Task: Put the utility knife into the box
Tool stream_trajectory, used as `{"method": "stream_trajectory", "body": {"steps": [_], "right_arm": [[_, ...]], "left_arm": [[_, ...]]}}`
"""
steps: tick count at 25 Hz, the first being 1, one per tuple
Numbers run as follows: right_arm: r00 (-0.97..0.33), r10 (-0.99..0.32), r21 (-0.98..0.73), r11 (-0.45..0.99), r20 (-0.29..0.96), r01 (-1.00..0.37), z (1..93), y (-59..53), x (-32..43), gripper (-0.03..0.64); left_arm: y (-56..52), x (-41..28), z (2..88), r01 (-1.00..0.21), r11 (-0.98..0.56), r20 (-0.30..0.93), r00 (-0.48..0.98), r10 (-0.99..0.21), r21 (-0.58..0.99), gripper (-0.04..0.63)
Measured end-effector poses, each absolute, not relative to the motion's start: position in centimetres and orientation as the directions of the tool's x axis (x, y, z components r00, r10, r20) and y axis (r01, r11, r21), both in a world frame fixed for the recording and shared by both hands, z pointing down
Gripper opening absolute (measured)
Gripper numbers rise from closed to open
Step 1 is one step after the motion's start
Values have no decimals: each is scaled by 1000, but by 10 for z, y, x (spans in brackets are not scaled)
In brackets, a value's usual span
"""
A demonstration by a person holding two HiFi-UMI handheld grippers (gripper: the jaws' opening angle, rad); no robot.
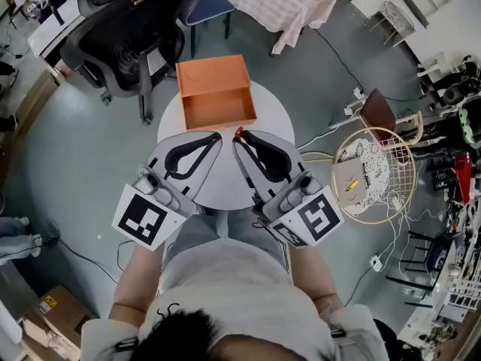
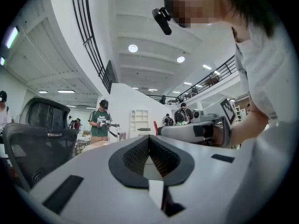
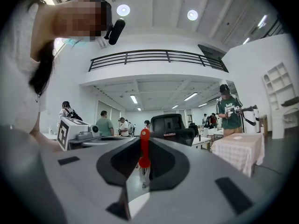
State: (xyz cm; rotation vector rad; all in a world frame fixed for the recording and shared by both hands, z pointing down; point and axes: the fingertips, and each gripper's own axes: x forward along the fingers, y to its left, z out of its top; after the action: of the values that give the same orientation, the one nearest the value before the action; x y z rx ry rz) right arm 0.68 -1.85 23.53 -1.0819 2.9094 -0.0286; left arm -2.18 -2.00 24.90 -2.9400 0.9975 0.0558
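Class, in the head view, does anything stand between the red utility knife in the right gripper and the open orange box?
Nothing visible does. The right gripper holds the utility knife just short of the orange box, with only bare table between them. The box looks empty inside.

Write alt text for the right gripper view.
The right tool is shut on a red utility knife, held upright between its jaws. Behind it stand a black office chair and a table with a checked cloth, with people further back in a bright hall.
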Motion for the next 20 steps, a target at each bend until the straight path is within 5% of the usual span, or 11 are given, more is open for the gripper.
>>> {"method": "stream_trajectory", "body": {"steps": [20], "right_arm": [[-887, -462, -54, 885, 13, -462, 256, -96, 56, 58]], "left_arm": [[-82, 22, 262, -783, -622, -44, 621, -783, 19, 9]]}}
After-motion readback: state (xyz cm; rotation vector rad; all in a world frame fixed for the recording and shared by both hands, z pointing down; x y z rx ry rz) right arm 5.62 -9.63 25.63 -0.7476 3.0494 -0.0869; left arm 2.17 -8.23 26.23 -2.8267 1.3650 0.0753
